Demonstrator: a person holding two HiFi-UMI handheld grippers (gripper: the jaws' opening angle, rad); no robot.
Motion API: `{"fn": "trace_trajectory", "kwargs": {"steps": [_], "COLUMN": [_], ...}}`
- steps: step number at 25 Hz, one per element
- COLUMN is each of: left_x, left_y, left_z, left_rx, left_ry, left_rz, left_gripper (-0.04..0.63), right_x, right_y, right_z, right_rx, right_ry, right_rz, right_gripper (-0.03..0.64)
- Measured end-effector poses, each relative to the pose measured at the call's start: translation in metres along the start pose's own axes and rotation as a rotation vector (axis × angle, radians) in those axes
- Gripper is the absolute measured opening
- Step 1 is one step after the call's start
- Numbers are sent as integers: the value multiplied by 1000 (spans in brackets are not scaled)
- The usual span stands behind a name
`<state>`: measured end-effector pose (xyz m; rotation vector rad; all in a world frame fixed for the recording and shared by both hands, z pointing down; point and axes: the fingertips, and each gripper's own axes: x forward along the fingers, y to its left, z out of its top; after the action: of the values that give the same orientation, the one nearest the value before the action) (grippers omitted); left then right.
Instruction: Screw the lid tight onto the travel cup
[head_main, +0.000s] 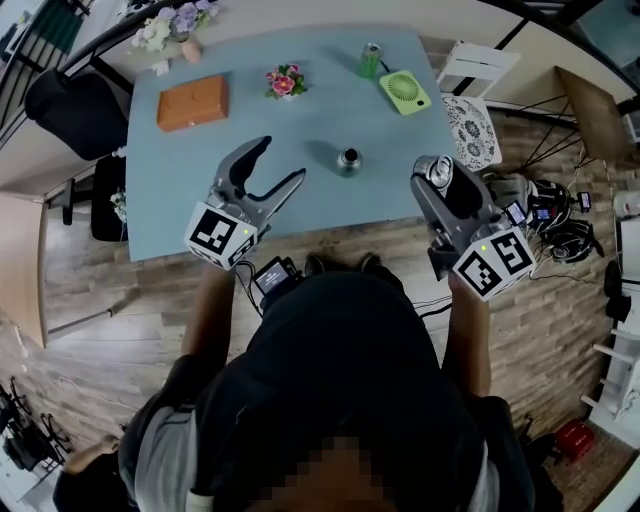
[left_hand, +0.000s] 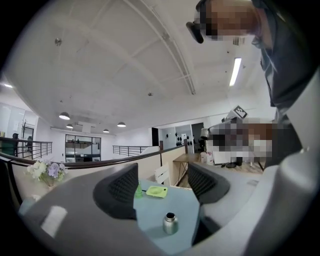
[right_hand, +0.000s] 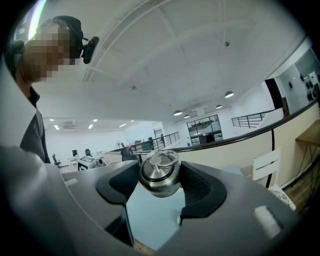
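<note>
head view: the cup (head_main: 348, 158) stands open-topped on the blue table (head_main: 340, 205), a little above centre frame, between the two grippers and touching neither. the left gripper (head_main: 280, 163), left of centre, has its jaws wide apart with nothing in them. the right gripper (head_main: 437, 178), right of centre, is clamped on the lid (head_main: 437, 171). a brown box (head_main: 192, 102) lies upper left and a green fan (head_main: 404, 91) upper right. left gripper view: the jaws stand apart, with the cup (left_hand: 170, 223) at lower centre on the table beyond them and the fan (left_hand: 157, 191) farther back. right gripper view: both pads squeeze the steel lid (right_hand: 159, 174) at centre, its ring handle showing.
</note>
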<state>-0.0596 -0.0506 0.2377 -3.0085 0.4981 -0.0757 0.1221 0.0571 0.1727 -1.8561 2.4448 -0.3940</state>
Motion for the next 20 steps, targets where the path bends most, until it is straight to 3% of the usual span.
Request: {"fn": "trace_trajectory", "kwargs": {"steps": [7,15,20], "left_x": [4,5,23], "left_y": [9,18,17], "left_z": [-10,-24,-35], "left_rx": [-28,-49,-55], "left_ry": [-5,39,59], "left_rz": [22,97,91], "left_gripper": [360,360,360], "right_x": [17,67,94], "right_y": [-9,-19,-30], "right_z": [-2,-4,-17], "right_rx": [-4,7,25], "right_ry": [32,55,103], "right_rz": [11,129,184], "right_gripper": [261,261,261]}}
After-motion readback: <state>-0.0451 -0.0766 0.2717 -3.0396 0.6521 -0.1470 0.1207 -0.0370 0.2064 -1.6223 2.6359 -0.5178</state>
